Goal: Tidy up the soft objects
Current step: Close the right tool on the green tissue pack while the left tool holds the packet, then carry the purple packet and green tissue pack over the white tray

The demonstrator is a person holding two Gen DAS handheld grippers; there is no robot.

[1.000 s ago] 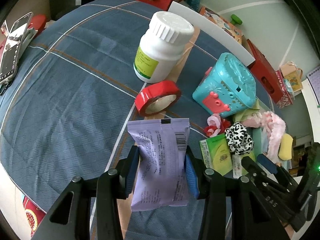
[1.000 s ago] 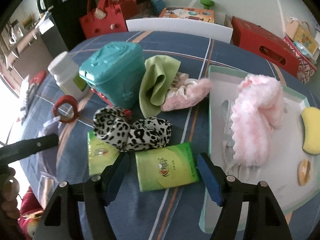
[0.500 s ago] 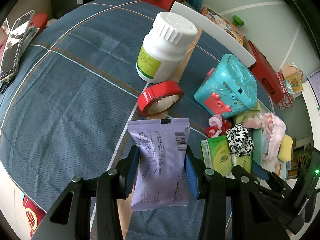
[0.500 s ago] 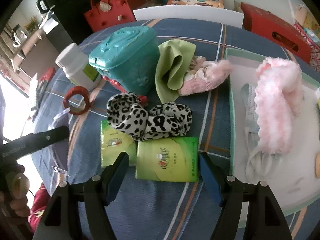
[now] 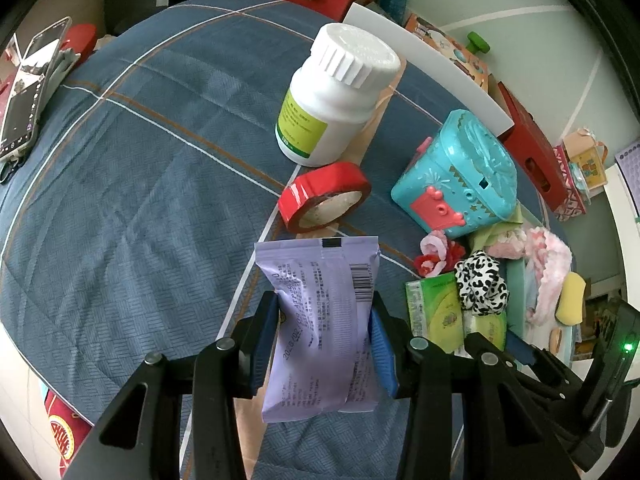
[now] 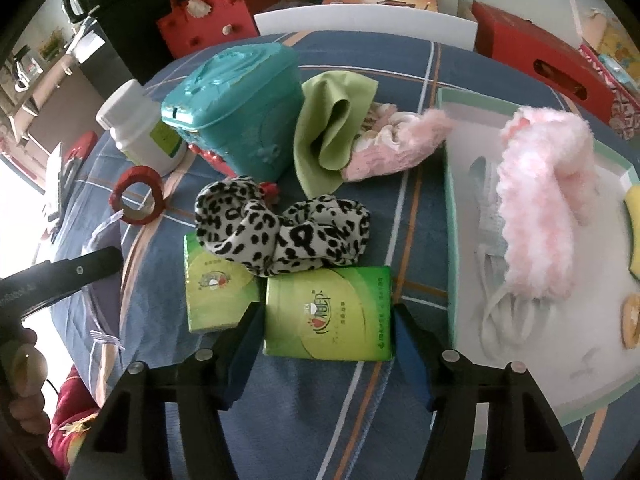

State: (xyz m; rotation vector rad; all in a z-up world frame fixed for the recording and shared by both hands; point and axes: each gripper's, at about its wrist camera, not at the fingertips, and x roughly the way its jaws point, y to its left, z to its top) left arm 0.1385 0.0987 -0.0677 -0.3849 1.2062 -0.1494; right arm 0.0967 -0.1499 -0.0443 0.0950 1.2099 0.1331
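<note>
Left gripper [image 5: 323, 342] clamps purple packet [image 5: 320, 320]; right gripper [image 6: 324, 334] closing around green tissue pack [image 6: 330, 314]

Our right gripper [image 6: 326, 344] has come down and forward over the green tissue pack [image 6: 330, 314], which a second ago lay ahead of the fingertips and now sits between them. Its jaws have just been closing, and the blue pads [image 6: 412, 350] now stand close by the pack's two short sides; we cannot tell whether they press on it. In our left wrist view the right gripper [image 5: 516, 350] has edged further in at the lower right.
</note>
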